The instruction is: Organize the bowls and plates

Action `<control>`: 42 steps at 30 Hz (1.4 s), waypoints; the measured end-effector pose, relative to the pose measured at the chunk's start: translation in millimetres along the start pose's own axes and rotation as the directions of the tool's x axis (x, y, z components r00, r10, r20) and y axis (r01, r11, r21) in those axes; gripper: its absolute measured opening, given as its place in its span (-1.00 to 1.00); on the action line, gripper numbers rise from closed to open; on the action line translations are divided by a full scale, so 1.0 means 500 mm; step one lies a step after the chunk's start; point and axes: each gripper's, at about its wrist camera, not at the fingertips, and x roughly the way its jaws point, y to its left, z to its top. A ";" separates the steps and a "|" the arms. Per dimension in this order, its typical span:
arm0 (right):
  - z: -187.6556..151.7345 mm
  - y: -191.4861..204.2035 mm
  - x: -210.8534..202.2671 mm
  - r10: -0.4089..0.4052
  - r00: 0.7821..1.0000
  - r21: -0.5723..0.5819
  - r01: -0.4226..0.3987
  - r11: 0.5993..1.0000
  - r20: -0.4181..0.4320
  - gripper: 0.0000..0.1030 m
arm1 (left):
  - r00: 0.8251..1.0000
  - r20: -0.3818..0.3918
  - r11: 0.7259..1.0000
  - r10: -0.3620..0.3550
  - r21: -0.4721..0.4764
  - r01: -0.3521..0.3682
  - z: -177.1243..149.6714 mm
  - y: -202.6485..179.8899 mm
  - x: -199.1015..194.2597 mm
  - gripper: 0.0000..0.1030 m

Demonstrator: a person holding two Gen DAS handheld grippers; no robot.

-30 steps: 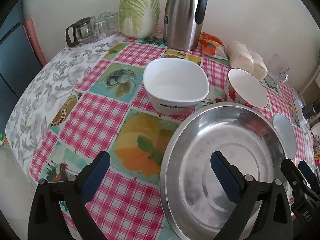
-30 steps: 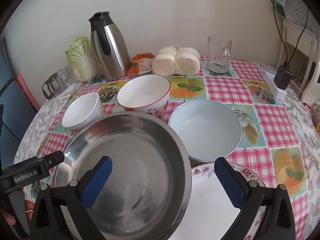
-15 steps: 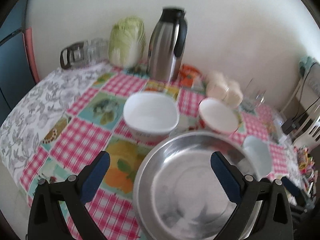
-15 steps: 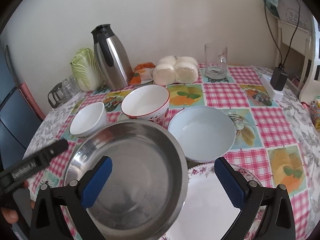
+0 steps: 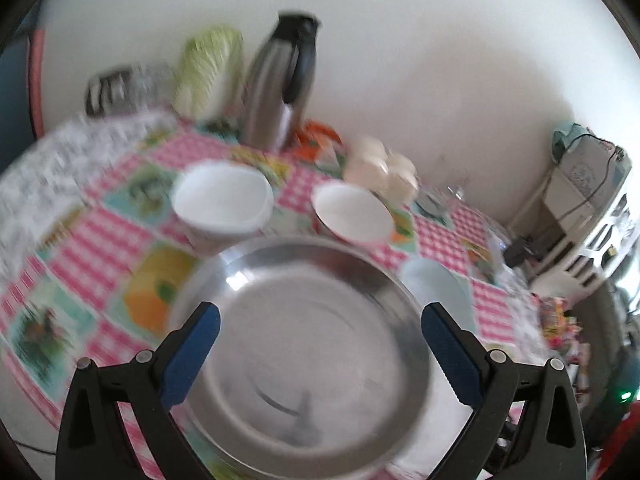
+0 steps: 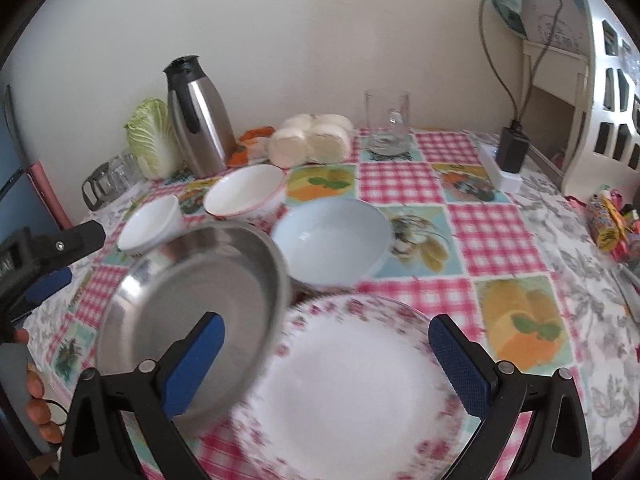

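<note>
My left gripper (image 5: 320, 356) hangs over the steel pan (image 5: 304, 352), its fingers (image 5: 192, 354) spread wide and released, one on each side of the pan's rim. My right gripper (image 6: 326, 366) is likewise released, fingers (image 6: 460, 366) splayed above the flowered plate (image 6: 344, 392). The pan overlaps the plate's left edge and tilts; this view is too blurred to tell whether they touch. Behind them stand three empty bowls: a small white bowl (image 6: 150, 222) at left, a red-rimmed bowl (image 6: 244, 196) beside it, and a pale blue bowl (image 6: 332, 236) just beyond the plate. The checked worktop (image 6: 500, 240) lies bare to the right of the blue bowl. At the wall edge stand a steel flask (image 6: 198, 132), a cabbage (image 6: 150, 138), buns (image 6: 310, 142) and an empty glass mug (image 6: 388, 122).
</note>
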 end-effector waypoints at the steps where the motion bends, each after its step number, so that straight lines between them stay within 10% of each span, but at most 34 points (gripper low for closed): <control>1: -0.005 -0.009 -0.002 -0.004 1.000 0.004 0.004 1.000 -0.002 1.00 | 1.000 -0.012 1.000 -0.008 -0.003 0.008 -0.007 -0.009 0.003 0.95; 10: -0.025 -0.146 -0.034 -0.059 0.998 0.186 0.055 0.981 0.017 1.00 | 0.999 -0.033 0.996 -0.040 0.073 0.042 -0.050 -0.092 -0.004 0.96; 15: -0.032 -0.192 -0.042 -0.055 0.998 0.256 0.048 0.965 0.018 1.00 | 0.995 -0.078 0.990 0.064 0.131 -0.054 -0.094 -0.136 -0.005 0.96; 42: -0.093 -0.236 0.042 0.001 0.988 0.362 0.056 0.930 -0.156 1.00 | 0.955 -0.297 0.995 -0.009 -0.097 -0.020 -0.215 -0.119 0.022 0.96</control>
